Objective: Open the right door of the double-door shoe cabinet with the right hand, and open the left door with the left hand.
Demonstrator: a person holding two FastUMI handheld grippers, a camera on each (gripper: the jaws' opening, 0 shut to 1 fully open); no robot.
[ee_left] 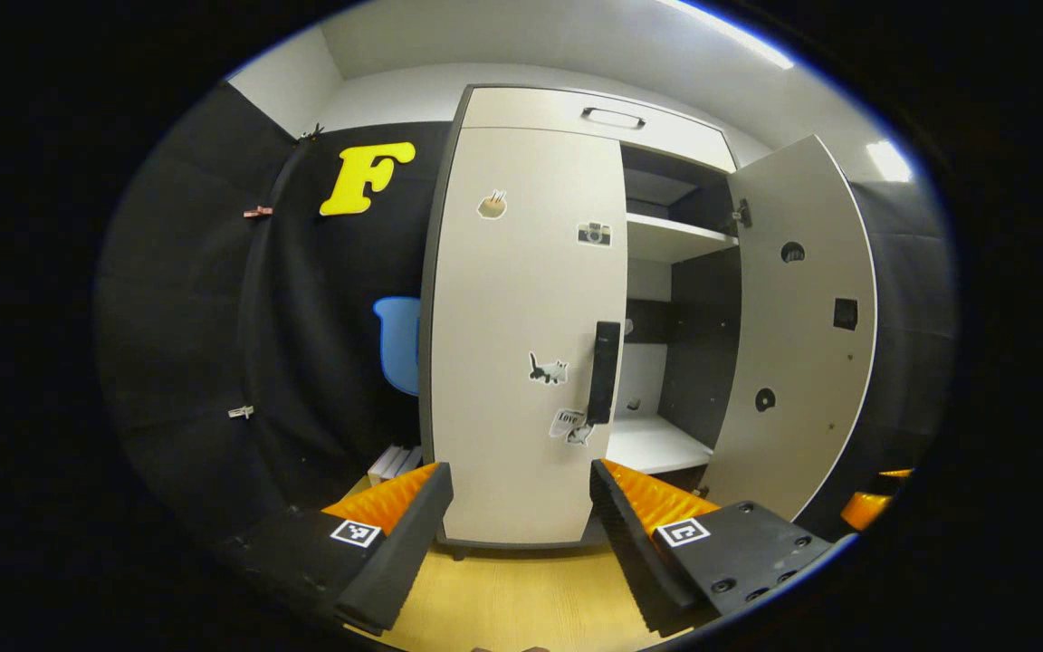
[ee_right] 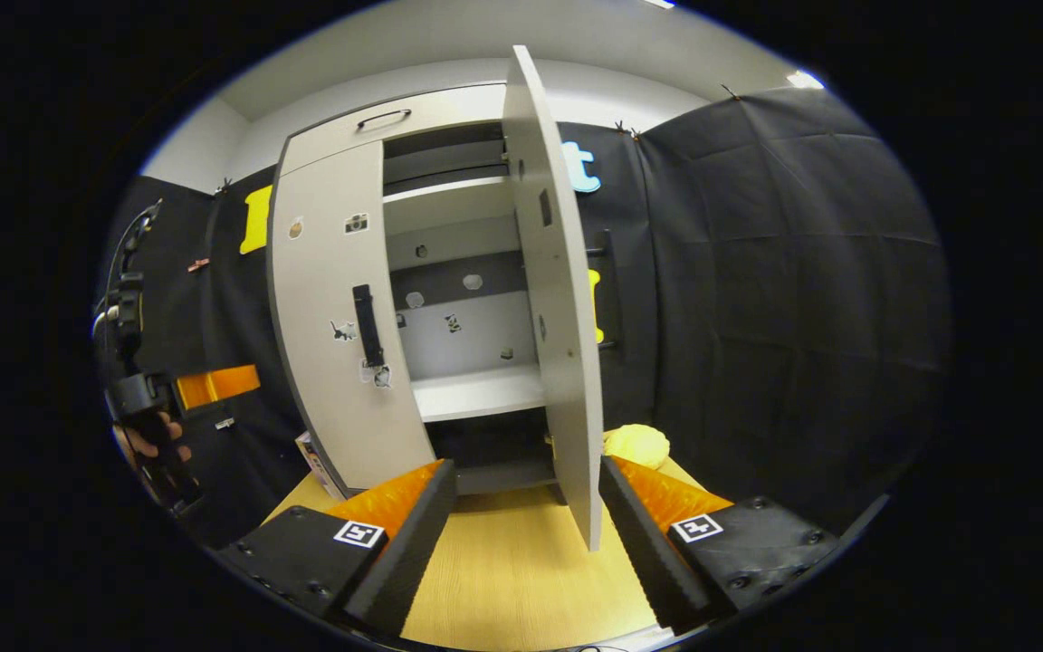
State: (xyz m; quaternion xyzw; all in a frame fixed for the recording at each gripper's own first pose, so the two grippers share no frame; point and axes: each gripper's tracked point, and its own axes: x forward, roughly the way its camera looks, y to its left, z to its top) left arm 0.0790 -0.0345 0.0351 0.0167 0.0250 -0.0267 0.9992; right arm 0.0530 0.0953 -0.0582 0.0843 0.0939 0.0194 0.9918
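Left gripper view: left gripper (ee_left: 521, 507) spread, facing closed left door (ee_left: 521, 335); right gripper (ee_right: 526, 507) spread, straddling open right door (ee_right: 567, 362) edge.

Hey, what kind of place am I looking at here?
Likely a staged recording booth, not a home: black cloth walls hang behind a double-door shoe cabinet on a wooden tabletop, with its right door open.

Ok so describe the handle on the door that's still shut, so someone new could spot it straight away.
Find the tall pale shoe cabinet against the black cloth wall. Its left door is closed, dotted with small stickers. The handle is the dark upright bar near that door's inner edge at mid height, unlike the wide drawer pull up top.
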